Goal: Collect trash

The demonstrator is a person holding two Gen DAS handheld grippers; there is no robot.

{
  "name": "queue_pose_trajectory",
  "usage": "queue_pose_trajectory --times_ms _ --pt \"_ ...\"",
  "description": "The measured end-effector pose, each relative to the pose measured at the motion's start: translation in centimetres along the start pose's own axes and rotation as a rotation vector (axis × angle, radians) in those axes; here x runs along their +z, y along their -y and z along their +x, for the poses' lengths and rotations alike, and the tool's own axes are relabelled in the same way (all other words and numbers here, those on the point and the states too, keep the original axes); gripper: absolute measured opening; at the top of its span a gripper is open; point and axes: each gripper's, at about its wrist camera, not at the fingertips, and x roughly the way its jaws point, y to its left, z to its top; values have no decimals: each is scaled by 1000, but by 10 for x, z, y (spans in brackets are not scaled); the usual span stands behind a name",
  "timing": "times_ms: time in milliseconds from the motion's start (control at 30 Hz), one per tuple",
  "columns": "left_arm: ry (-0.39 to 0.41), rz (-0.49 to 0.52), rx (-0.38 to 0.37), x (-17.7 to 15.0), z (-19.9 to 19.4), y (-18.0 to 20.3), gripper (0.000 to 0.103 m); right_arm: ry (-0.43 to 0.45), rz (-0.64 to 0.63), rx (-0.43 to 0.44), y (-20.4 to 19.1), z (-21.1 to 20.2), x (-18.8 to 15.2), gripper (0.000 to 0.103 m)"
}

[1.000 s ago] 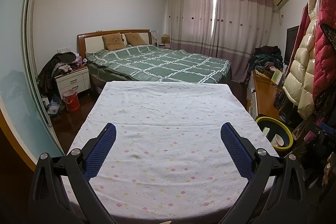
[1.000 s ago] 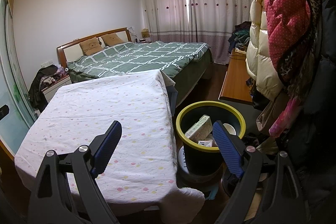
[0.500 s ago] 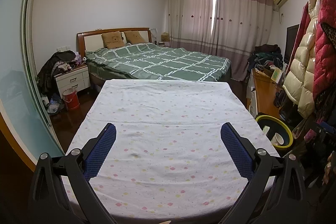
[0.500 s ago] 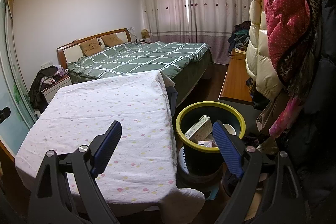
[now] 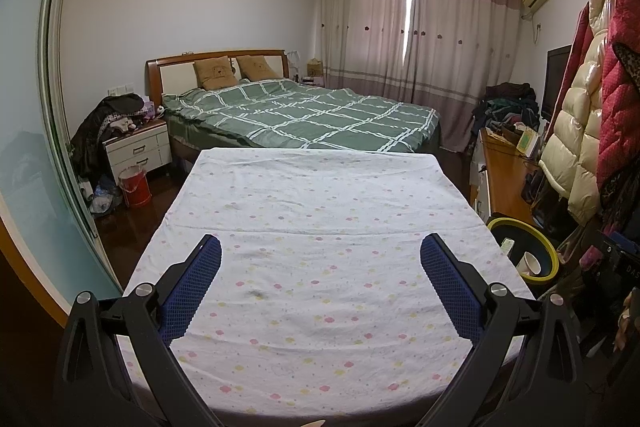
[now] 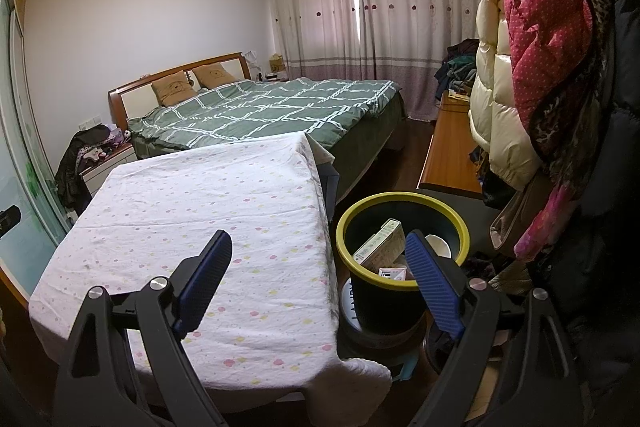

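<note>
Both the left gripper and right gripper are spread wide, holding nothing. Beside the table stands the trash bin, boxes inside.

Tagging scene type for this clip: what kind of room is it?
A lived-in home bedroom: a bed with pillows, a nightstand, and coats hanging by the wall.

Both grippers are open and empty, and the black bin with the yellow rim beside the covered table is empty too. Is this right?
Not quite. The black bin with the yellow rim is not empty: the right wrist view shows cartons and a paper cup inside. Left gripper and right gripper are open and empty.
</note>
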Motion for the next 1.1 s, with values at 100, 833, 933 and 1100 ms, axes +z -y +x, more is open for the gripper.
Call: queue_pose_trajectory --times_ms 100,833,933,1100 --pt "-1 1 0 0 1 0 98 0 0 -1 0 0 0 84" --pt "-28 -2 -7 -5 10 4 98 -5 2 -1 -2 2 -1 84" --pt "-34 -4 -5 -6 12 5 98 -6 1 0 -2 2 -3 84" --pt "-49 -13 -10 -6 18 4 98 -9 5 -1 -3 2 -4 84"
